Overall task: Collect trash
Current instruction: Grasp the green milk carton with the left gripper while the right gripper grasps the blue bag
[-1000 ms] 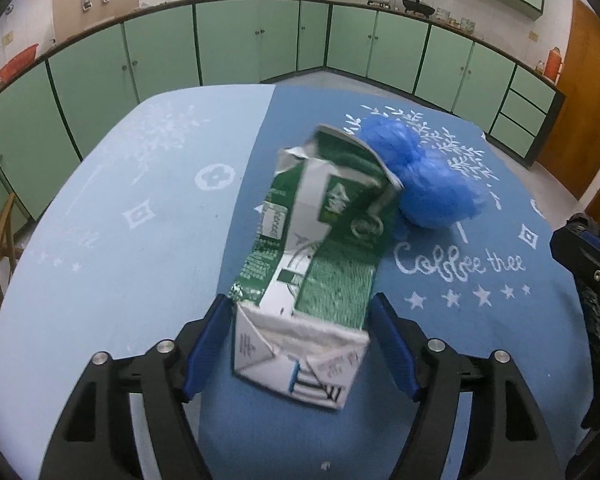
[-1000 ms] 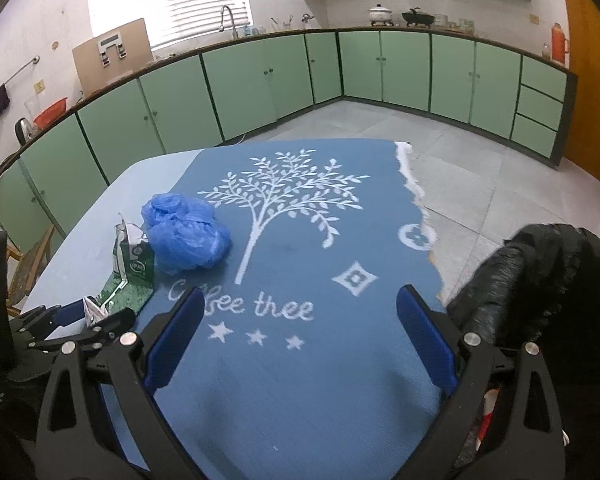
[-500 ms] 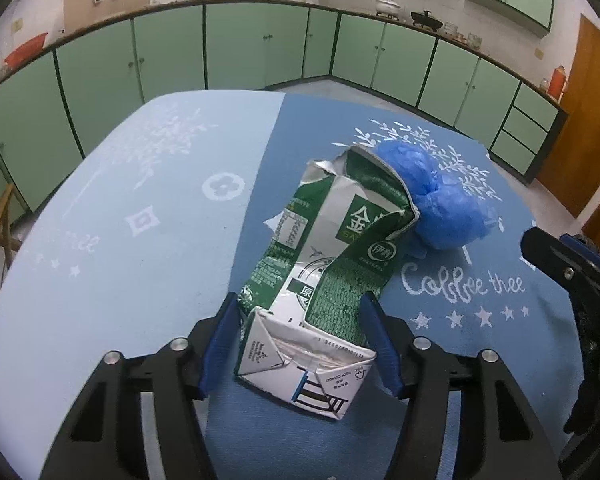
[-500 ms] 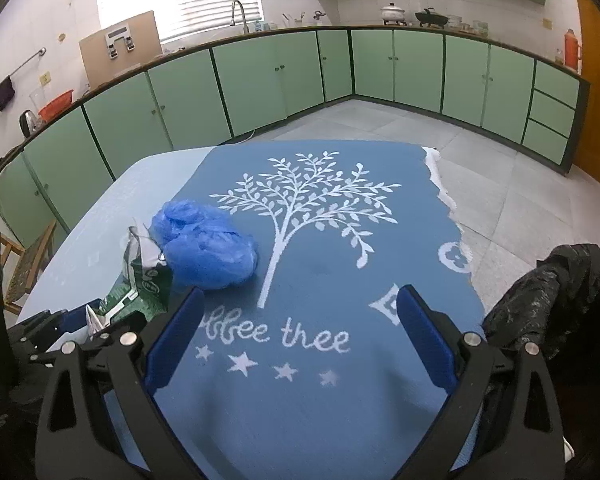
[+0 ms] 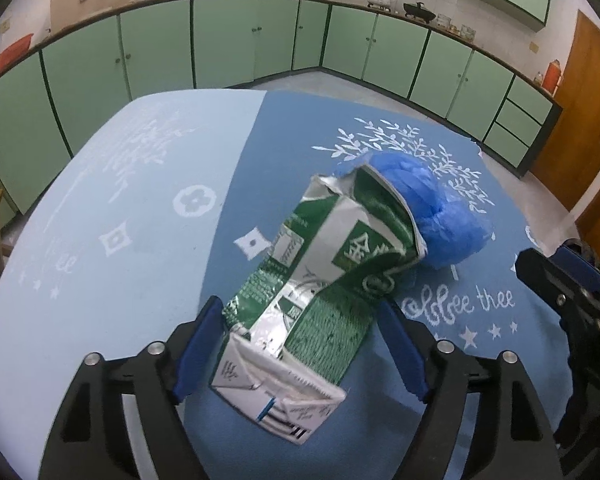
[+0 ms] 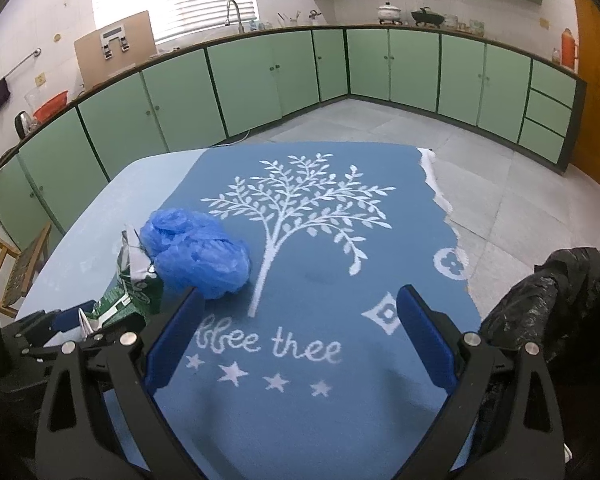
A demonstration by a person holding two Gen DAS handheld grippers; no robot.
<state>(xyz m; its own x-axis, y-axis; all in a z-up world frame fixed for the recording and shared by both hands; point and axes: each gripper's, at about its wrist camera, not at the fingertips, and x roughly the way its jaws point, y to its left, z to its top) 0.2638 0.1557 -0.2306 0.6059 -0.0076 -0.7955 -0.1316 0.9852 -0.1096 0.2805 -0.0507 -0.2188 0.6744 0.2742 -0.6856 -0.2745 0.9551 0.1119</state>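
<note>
Right now the left tongs (image 5: 300, 354) straddle the crushed green milk carton (image 5: 320, 288) on the worktop (image 5: 100, 280), jaws having just opened wider, pads apparently off it; its long axis runs straight away from them. Right tongs (image 6: 300, 336) gape empty, farther off.

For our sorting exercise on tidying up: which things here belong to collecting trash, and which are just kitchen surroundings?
Belongs to the job:
- crushed green milk carton, between the left gripper pads
- blue plastic bag wad
- black trash bag, beside the table
- right gripper, open, empty

Just surroundings:
- blue tablecloth
- green cabinets
- white pot
- orange thermos
</note>
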